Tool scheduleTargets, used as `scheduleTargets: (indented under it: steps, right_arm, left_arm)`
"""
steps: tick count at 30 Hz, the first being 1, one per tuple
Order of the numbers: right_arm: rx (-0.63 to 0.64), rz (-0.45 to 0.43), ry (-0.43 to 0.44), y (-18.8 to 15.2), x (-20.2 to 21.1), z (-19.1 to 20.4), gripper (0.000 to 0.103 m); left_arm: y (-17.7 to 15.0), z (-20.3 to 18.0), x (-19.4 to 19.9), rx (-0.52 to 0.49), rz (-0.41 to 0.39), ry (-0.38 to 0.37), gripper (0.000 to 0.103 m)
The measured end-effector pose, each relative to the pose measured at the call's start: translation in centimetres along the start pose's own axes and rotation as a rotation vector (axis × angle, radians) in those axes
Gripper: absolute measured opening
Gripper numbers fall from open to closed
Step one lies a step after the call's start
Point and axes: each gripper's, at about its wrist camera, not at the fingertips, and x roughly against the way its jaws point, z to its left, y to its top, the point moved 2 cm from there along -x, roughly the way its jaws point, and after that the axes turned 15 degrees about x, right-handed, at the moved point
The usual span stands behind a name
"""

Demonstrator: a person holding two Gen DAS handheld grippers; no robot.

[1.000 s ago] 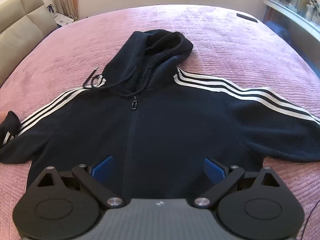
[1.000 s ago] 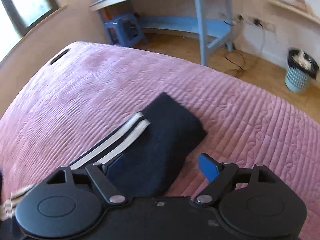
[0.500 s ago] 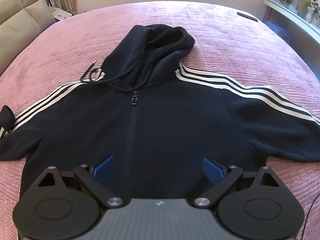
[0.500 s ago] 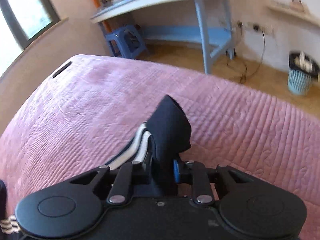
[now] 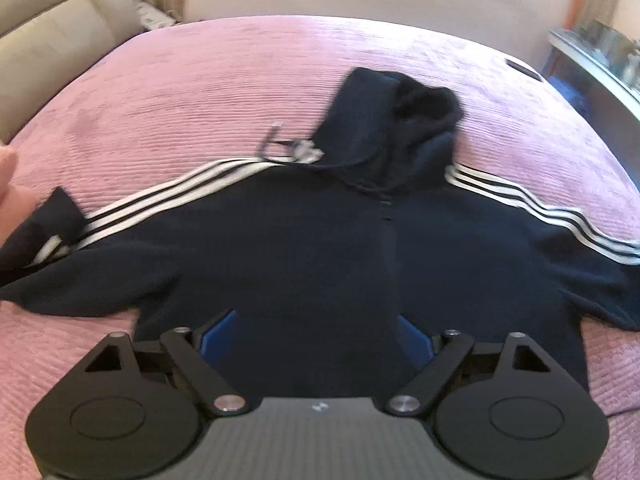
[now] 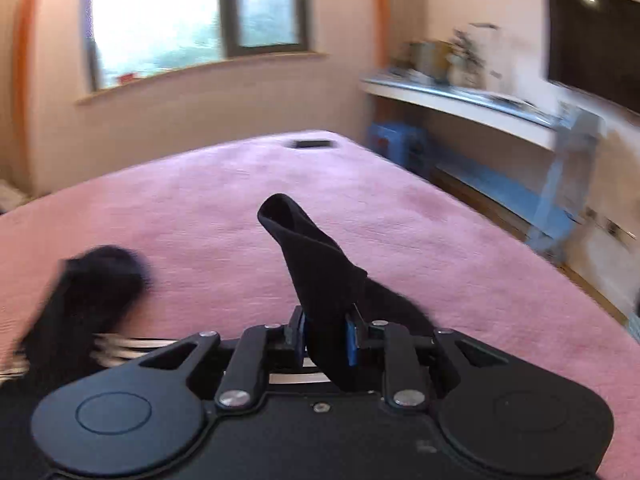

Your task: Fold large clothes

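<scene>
A dark navy zip hoodie [image 5: 320, 248] with white sleeve stripes lies face up on the pink bedspread [image 5: 200, 92], hood [image 5: 396, 120] pointing away. My left gripper [image 5: 318, 338] is open and empty, hovering over the hoodie's lower front. My right gripper [image 6: 327, 338] is shut on the cuff of the hoodie's sleeve [image 6: 316, 264], lifted off the bed; the cuff sticks up above the fingers. The hood [image 6: 96, 280] shows blurred at the left of the right wrist view.
A beige headboard [image 5: 48, 40] stands at the left. A small dark object [image 6: 310, 144] lies on the bed's far corner. A shelf desk [image 6: 480, 100] with clutter, a blue stool [image 6: 394, 140] and a wall TV [image 6: 596, 36] are on the right.
My right gripper closed on the sleeve cuff, lifted it and swung leftward toward the hoodie body. My left gripper shifted left over the hoodie, staying open.
</scene>
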Motion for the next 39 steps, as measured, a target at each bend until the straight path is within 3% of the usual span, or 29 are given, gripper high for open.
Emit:
scheduleTargets:
  steps: [8,11,12,13,14,17,20,24,28,33,34,36,39]
  right_arm:
    - [0.109,0.006,0.294,2.4,1.7,21.7,0.026]
    - [0.182,0.049,0.406,1.3,1.5,27.6,0.036]
    - [0.224,0.067,0.459,0.7,1.5,29.3,0.043]
    - [0.271,0.101,0.509,0.1,1.7,30.7,0.071]
    - [0.313,0.136,0.547,-0.8,1.7,31.5,0.079]
    - [0.366,0.17,0.546,-2.9,2.8,31.2,0.074]
    - [0.371,0.214,0.44,-4.9,2.6,27.5,0.073]
    - [0.329,0.292,0.312,-6.5,0.1,22.2,0.031]
    - [0.294,0.304,0.279,-7.3,-0.9,19.9,0.03]
    - [0.295,0.31,0.294,-7.1,-2.3,20.1,0.03]
    - [0.303,0.313,0.295,-7.1,-2.6,20.4,0.03]
    - [0.308,0.318,0.295,-7.2,-2.8,20.7,0.03]
    - [0.31,0.316,0.278,-7.0,-3.1,20.4,0.03]
  left_arm:
    - [3.8,8.7,0.2,0.063,-0.022,0.026,0.09]
    - [4.8,11.2,-0.7,0.072,-0.019,0.03,0.091]
    - [5.1,11.8,-1.1,0.074,-0.015,0.027,0.091]
    - [5.3,12.3,-1.8,0.074,-0.008,0.02,0.091]
    - [5.5,12.6,-2.5,0.072,0.001,0.011,0.091]
    - [5.8,12.8,-4.7,0.06,0.024,-0.017,0.091]
    - [6.0,11.6,-7.1,0.064,0.057,-0.076,0.09]
    - [6.6,8.5,-10.1,0.074,0.1,-0.209,0.086]
    - [7.0,5.3,-12.9,0.067,0.156,-0.286,0.081]
    - [6.7,3.6,-16.0,0.084,0.226,-0.328,0.077]
    - [6.8,3.3,-16.2,0.079,0.207,-0.334,0.071]
    - [6.9,2.7,-16.3,0.049,0.198,-0.354,0.013]
    - [7.1,2.4,-15.1,0.036,0.155,-0.402,0.006]
